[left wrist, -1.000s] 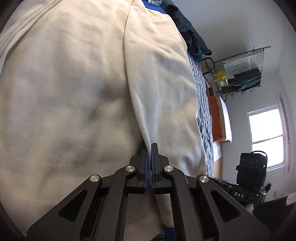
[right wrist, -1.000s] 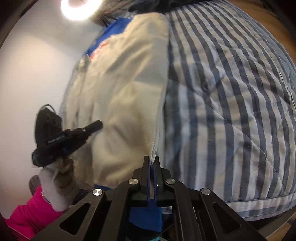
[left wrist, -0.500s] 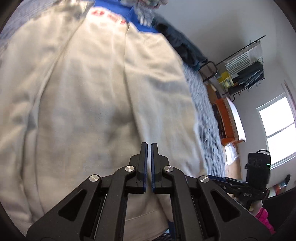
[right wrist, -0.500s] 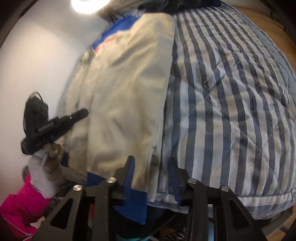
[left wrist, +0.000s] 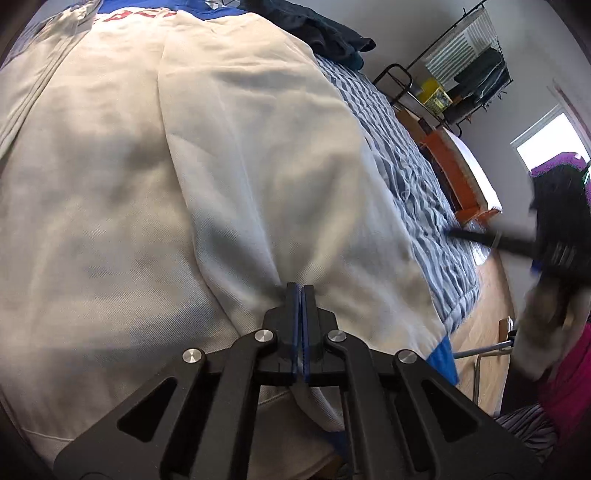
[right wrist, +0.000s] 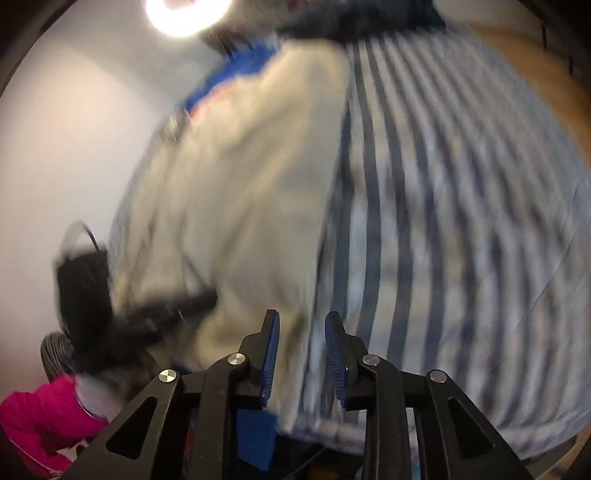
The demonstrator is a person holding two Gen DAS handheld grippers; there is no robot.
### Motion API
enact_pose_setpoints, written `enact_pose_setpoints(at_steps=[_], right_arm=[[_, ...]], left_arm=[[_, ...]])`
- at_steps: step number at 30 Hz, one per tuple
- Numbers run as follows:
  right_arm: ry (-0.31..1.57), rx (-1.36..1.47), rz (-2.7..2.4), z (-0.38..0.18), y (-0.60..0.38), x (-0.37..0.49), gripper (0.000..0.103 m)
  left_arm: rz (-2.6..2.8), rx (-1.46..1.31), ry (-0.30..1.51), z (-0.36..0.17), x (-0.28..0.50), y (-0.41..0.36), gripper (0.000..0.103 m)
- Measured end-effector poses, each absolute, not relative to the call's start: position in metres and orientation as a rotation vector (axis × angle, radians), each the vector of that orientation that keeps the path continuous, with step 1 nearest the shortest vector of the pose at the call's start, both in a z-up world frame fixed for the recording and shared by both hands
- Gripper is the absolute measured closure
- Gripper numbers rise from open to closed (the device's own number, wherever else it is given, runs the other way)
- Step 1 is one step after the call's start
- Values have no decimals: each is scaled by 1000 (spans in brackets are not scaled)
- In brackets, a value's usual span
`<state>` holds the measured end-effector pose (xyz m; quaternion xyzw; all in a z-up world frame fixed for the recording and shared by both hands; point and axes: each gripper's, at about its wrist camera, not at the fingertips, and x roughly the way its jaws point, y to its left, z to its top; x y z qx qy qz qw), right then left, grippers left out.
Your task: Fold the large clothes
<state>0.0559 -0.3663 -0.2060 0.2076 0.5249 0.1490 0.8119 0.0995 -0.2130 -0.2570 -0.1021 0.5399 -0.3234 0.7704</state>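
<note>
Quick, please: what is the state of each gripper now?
Left gripper: closed, pinching the cream garment.
Right gripper: open, jaws just closing a little, gripping nothing.

Daylight is admitted by a window (left wrist: 550,144) at the right edge. The right wrist view is smeared by motion blur, with glare from a ceiling lamp (right wrist: 188,14) at top.

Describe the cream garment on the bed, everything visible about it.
The cream garment is a large woven-looking top with a blue band bearing red lettering at its far end and blue trim at the near corner. It lies spread flat, lightly creased, on the striped quilt. The left gripper is shut, pinching a fold near its near edge. The right gripper is open, its jaws having just been closing, with the garment's edge between them.
</note>
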Motion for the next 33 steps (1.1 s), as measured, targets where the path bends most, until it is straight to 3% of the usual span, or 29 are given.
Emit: enact_pose_setpoints(at_steps=[6, 17, 21, 25, 28, 33], right_arm=[[915, 295, 277, -167, -358, 130, 75], [1005, 155, 296, -228, -304, 295, 80], [1072, 140, 266, -264, -301, 319, 81], [1089, 204, 264, -258, -307, 315, 81], [1092, 323, 310, -242, -326, 292, 77], [1067, 398, 323, -220, -361, 205, 55]], left_arm=[[-718, -254, 1119, -237, 86, -208, 103], [-741, -207, 1134, -250, 81, -221, 103], [-753, -210, 1137, -257, 81, -219, 103], [-768, -206, 1129, -257, 78, -216, 103], [-775, -223, 1145, -255, 80, -215, 103], [-799, -254, 1106, -234, 82, -213, 103]])
